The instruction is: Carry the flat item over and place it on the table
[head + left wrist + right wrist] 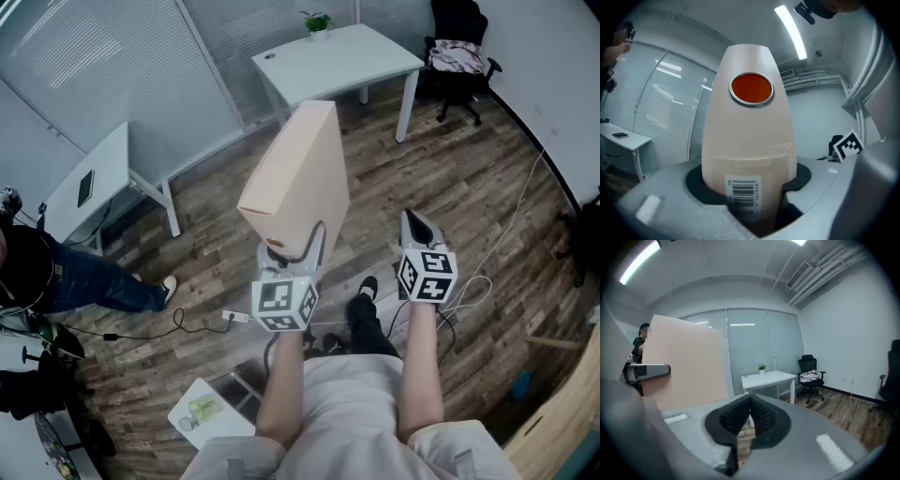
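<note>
My left gripper [292, 246] clamps the flat beige box [298, 173] upright, fingers spread wide; my right gripper [417, 225] is empty, fingers together.

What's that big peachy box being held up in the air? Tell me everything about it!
It is a flat, pale peach box that looks like cardboard, plain and smooth on its wide sides. Its narrow edge carries a round orange-red spot with a silvery ring, a white barcode label lower down, and what looks like clear tape. It sticks out lengthwise in the air above the wooden floor. Only the left gripper touches it, clamping one end.
</note>
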A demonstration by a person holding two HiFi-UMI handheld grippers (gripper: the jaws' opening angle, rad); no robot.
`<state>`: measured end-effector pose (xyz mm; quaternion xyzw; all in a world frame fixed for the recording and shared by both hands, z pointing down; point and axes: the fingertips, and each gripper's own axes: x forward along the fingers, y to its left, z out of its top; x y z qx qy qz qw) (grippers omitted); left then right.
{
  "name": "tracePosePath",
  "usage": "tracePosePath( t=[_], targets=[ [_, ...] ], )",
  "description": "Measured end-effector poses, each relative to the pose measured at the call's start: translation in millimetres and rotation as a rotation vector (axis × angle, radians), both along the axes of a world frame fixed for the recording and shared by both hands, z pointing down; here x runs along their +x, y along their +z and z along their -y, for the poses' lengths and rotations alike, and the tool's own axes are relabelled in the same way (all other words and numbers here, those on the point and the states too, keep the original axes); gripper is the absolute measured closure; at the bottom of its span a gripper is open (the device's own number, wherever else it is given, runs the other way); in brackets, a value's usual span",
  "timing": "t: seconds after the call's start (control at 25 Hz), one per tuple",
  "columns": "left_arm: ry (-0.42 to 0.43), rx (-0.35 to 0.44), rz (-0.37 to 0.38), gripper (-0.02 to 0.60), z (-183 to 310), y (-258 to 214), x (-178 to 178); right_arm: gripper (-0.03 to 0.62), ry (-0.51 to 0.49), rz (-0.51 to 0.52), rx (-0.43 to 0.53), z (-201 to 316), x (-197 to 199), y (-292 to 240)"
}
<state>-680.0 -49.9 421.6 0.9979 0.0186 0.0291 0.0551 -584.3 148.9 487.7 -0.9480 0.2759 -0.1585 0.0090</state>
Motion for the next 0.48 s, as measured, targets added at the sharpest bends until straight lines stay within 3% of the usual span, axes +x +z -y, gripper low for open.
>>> tracePosePath(
  t=[0.28,0.48],
  targets=[
    [-0.021,-0.033,-0.044,0.279,20,-8,2,0.592,0.028,-0.010,0.008,4,12,-5],
    [-0.049,-0.033,-0.059,0.279,22,-6,24,0.592,-0.015,-0.052,0.004,13,34,-11]
  ],
)
